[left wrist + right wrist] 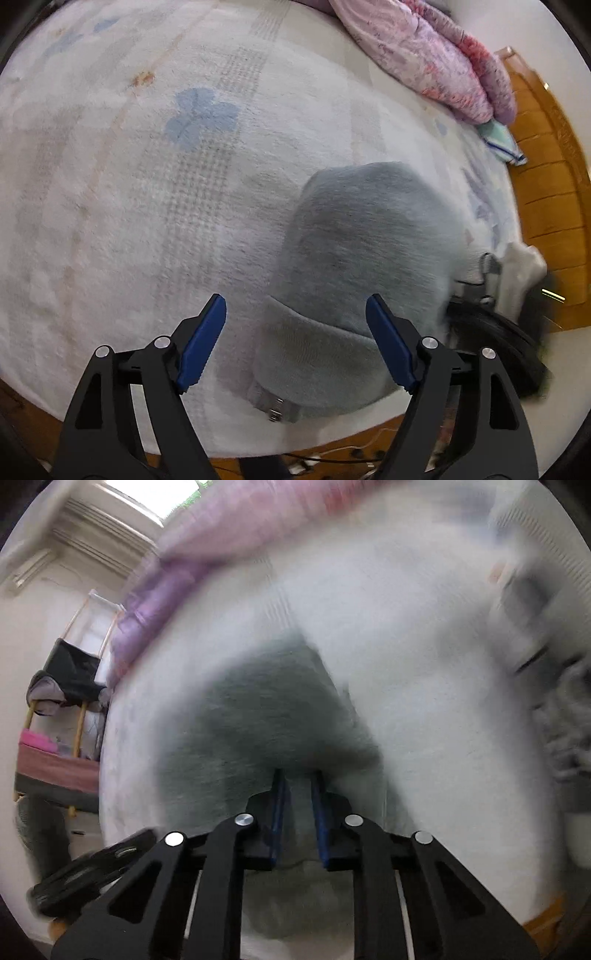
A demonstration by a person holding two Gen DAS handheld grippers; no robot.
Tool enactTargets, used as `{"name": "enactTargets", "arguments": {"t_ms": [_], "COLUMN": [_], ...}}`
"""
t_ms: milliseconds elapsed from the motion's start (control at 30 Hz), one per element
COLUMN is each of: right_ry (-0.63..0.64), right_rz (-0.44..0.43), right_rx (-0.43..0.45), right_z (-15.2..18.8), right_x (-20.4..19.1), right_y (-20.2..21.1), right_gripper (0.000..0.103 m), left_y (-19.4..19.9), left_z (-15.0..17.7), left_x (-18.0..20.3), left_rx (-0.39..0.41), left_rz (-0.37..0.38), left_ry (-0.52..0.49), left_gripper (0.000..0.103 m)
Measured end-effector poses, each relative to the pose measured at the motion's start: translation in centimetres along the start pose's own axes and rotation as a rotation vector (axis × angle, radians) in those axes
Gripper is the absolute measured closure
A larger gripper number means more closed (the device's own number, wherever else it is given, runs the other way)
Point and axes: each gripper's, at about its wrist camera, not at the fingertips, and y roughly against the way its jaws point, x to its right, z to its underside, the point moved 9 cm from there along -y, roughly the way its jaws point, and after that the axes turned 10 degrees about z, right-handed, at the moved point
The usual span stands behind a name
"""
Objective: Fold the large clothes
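Note:
A grey-blue fleece garment [362, 240] lies folded on a white fluffy blanket [147, 184], its ribbed hem toward me. My left gripper [295, 301] hovers open over that hem, with one blue pad on each side and neither touching the cloth. The right wrist view is blurred. There the same garment [258, 720] looks dark grey. My right gripper [298, 773] is nearly closed, and a fold of the grey fabric is pinched between its blue pads [277, 805].
A pink floral quilt [424, 48] is bunched at the far edge of the bed, with a small teal cloth [498, 142] beside it. Orange wood [546, 192] borders the bed on the right. A rack with dark clothes [66, 679] stands off the bed.

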Motion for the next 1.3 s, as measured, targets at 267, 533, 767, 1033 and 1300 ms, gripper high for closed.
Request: {"name": "enactTargets", "arguments": {"t_ms": [267,533,767,1033,1300], "right_ry": [0.098,0.063,-0.01,-0.539,-0.636], "right_rz": [0.048,-0.018,-0.029,-0.219,-0.415], "right_rx": [-0.04,-0.002,0.173,0.066,0.08], "right_z": [-1.0,-1.3,1.9,8.8,9.3], "right_x": [-1.6,-0.8,2.1,7.9,8.6], "right_y": [-2.7,-0.9,6.1,3.9,-0.6], "right_gripper": [0.092,0.093,0.046,0.026,0.019], "left_y": [-1.8,-7.1,-7.5,-6.5,-6.9], "left_z": [1.9,3.4,3.2,2.4,2.4], "left_x": [1.6,-0.3,-0.1,-0.2,0.1], "left_rx": [-0.058,-0.115,-0.124,-0.152,-0.17], "left_rz": [0.211,0.128,0.074,0.083,0.108], "left_ry": [0.061,0.085,0.062,0.08,0.064], "left_gripper": [0.022,0.004,0.031,0.048,0.041]}}
